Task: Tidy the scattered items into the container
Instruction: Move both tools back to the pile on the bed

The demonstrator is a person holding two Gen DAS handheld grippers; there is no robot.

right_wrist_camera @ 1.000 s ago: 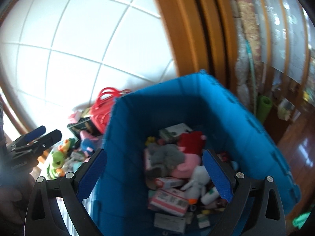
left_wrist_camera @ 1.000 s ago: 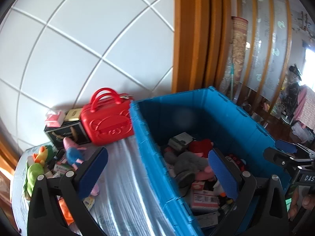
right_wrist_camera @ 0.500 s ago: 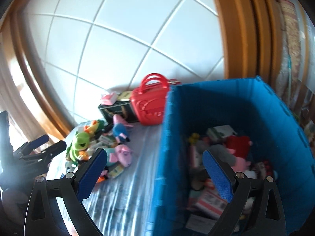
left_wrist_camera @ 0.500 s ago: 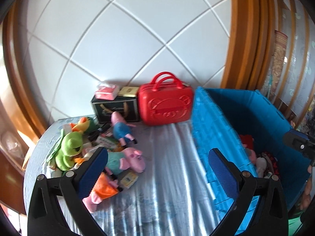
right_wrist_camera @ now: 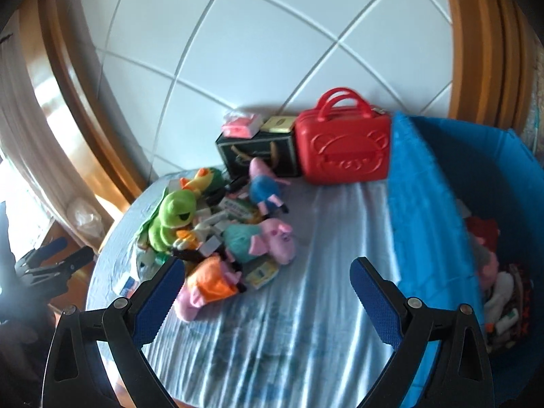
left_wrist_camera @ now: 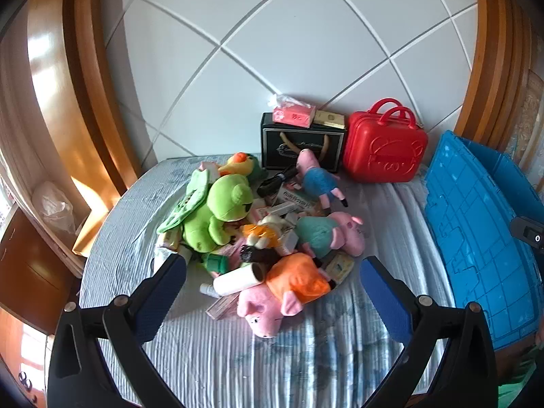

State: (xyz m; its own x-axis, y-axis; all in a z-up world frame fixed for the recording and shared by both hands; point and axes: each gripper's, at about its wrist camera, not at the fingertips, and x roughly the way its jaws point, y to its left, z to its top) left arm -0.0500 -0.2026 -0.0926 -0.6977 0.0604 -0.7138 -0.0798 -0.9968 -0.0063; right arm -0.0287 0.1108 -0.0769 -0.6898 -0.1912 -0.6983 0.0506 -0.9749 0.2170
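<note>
Jaws wide apart on both our left gripper (left_wrist_camera: 272, 282) and right gripper (right_wrist_camera: 267, 280), nothing gripped; toy pile (left_wrist_camera: 268, 231) lies just beyond the left jaws, blue container (left_wrist_camera: 476, 238) off right.

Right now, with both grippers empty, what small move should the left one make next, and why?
Probably ease the left gripper down over the orange pig: its jaws are open, the pig lies nearest on the pile, and the blue bin waits to the right.

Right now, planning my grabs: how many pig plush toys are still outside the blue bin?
3: the blue-dressed pig by the black box, the teal-dressed pig mid-pile, the orange-dressed pig nearest. Others may hide underneath.
</note>
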